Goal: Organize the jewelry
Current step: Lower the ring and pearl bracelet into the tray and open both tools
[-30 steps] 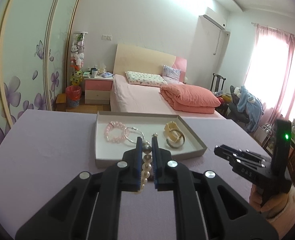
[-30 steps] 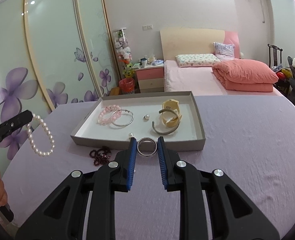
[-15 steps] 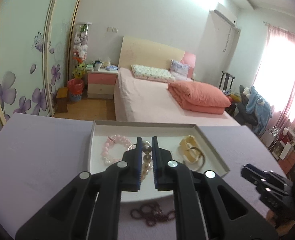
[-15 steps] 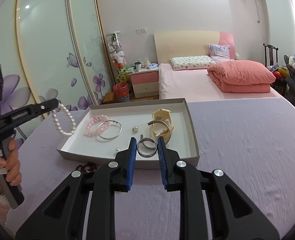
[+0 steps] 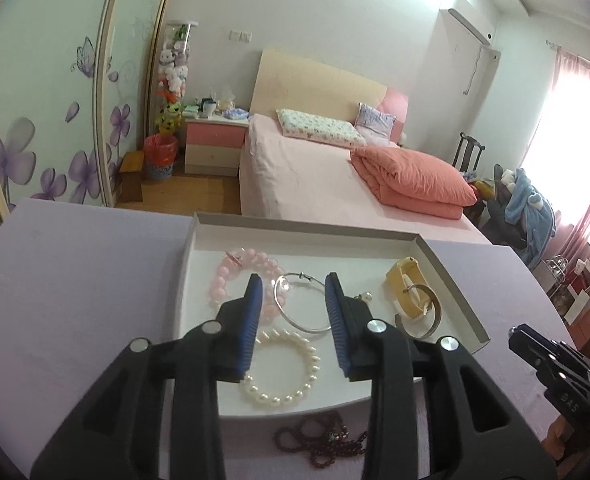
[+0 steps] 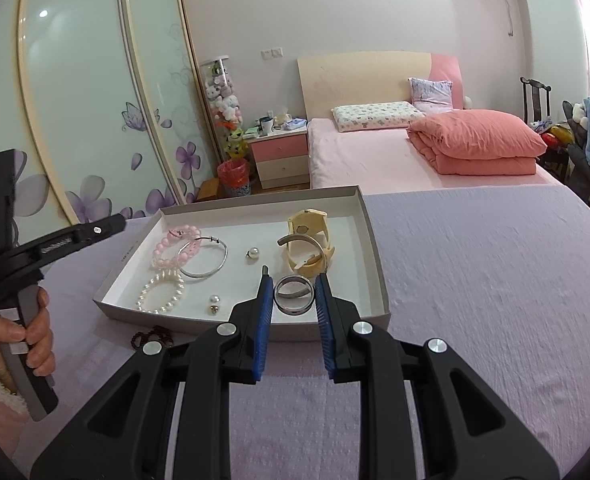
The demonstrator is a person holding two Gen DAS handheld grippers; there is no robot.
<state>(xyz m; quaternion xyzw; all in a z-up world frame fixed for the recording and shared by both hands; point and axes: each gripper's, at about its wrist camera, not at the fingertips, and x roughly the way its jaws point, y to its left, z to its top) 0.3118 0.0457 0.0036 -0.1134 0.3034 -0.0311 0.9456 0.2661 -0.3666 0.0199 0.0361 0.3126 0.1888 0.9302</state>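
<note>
My right gripper [image 6: 294, 295] pinches the metal ring [image 6: 293, 294] over the tray's [image 6: 377, 264] near edge: rigid, light, slick. Left gripper [image 5: 293, 308] wide, empty above the pearl bracelet [image 5: 285, 372].

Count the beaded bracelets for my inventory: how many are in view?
3: pink bracelet and pearl bracelet in the tray; dark beaded bracelet on the table outside it.

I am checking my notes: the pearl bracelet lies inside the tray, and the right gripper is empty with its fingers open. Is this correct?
One part is wrong. The pearl bracelet does lie inside the tray, but the right gripper is not empty: its fingers are shut on a silver ring, held above the tray's near edge. The right wrist view shows this.
</note>
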